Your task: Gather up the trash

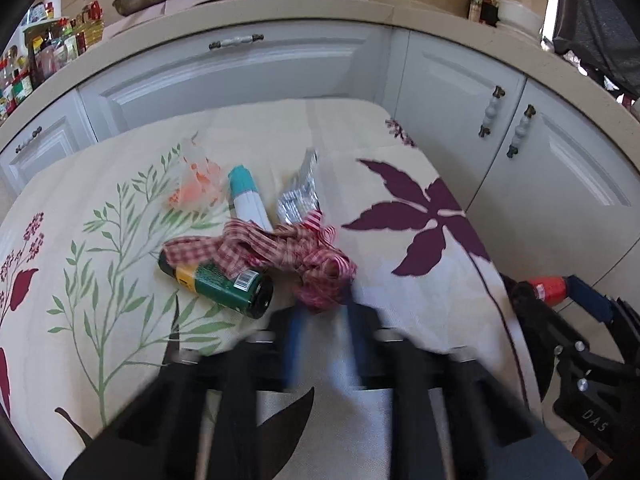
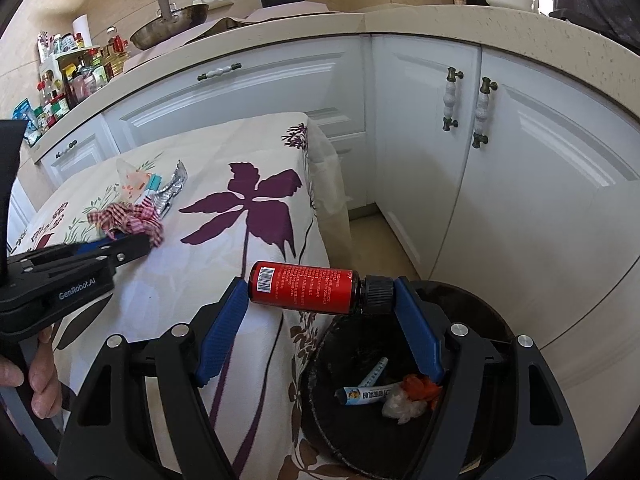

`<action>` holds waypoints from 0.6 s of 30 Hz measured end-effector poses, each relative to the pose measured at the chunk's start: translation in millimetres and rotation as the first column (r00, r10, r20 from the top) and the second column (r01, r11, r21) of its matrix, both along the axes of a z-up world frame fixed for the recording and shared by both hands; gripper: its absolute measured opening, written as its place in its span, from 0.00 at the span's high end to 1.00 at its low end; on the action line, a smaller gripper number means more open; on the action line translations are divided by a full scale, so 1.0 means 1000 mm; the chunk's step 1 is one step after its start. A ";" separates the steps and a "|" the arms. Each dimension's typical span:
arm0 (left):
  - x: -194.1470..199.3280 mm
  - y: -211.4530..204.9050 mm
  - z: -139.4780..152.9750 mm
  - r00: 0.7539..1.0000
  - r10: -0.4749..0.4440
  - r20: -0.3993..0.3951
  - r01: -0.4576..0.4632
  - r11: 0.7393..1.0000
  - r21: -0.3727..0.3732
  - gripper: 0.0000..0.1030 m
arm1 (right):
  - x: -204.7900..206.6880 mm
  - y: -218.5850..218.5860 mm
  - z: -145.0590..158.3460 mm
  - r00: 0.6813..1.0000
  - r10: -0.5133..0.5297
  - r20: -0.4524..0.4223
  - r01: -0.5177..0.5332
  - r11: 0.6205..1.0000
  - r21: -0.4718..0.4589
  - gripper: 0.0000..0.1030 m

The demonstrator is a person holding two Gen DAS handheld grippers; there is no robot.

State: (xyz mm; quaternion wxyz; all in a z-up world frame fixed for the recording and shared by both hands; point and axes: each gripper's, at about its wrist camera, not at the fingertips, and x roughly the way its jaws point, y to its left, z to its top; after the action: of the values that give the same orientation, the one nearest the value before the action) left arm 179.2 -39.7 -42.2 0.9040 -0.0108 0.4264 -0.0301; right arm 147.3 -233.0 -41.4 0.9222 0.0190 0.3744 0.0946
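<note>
Trash lies in a loose cluster on a small table [image 1: 420,280] covered with a cream cloth printed with purple leaves and green sprigs. The table's far edge stands just short of white cabinet doors [image 2: 420,128]; its right edge drops to bare floor, where a dark round bin [image 2: 472,304] sits just beside the hanging cloth. The right half of the tabletop is open.

In the cluster: a red-and-white checked ribbon [image 1: 280,252], crumpled, draped over a green bottle [image 1: 224,284] lying on its side with a barcode label near its black cap. Behind them lie a white tube with a teal cap [image 1: 248,196], a crinkled silver foil wrapper [image 1: 300,196] and a clear plastic wrapper with orange print [image 1: 196,184].

The left gripper [image 2: 150,242], marked "GenRobot.AI", reaches to the near end of the ribbon, its jaws drawn close; blur hides whether they pinch the fabric. A hand [image 2: 40,372] grips its handle.

The right gripper [image 2: 320,292] holds a red bottle [image 2: 304,286] lengthwise, blue pads pressing on its base and its black cap, just above the bin's near rim. The label's barcode shows; its small print is unreadable. Inside the bin lie a blue-and-white tube [image 2: 366,394], a red scrap and crumpled clear plastic. "DAS" is embossed on the right gripper in the left wrist view.
</note>
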 end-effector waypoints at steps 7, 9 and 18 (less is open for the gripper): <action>-0.007 0.002 0.004 1.000 -0.013 0.027 0.013 1.000 -0.007 0.93 | 0.002 -0.002 -0.002 1.000 -0.003 -0.002 0.003 1.000 0.005 0.30; -0.010 0.001 0.005 0.999 -0.024 0.035 0.024 1.000 -0.003 0.93 | 0.001 -0.002 -0.001 1.000 -0.002 -0.001 0.002 1.000 0.005 0.30; -0.020 0.003 0.009 0.998 -0.042 0.048 0.042 0.999 0.003 0.93 | -0.008 0.004 0.006 1.000 0.001 0.014 -0.001 1.000 -0.002 0.30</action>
State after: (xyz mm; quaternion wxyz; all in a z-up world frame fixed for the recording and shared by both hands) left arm 158.8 -36.3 -33.0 0.9132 -0.0003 0.4045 -0.0491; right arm 139.2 -228.9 -35.0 0.9248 0.0171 0.3681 0.0949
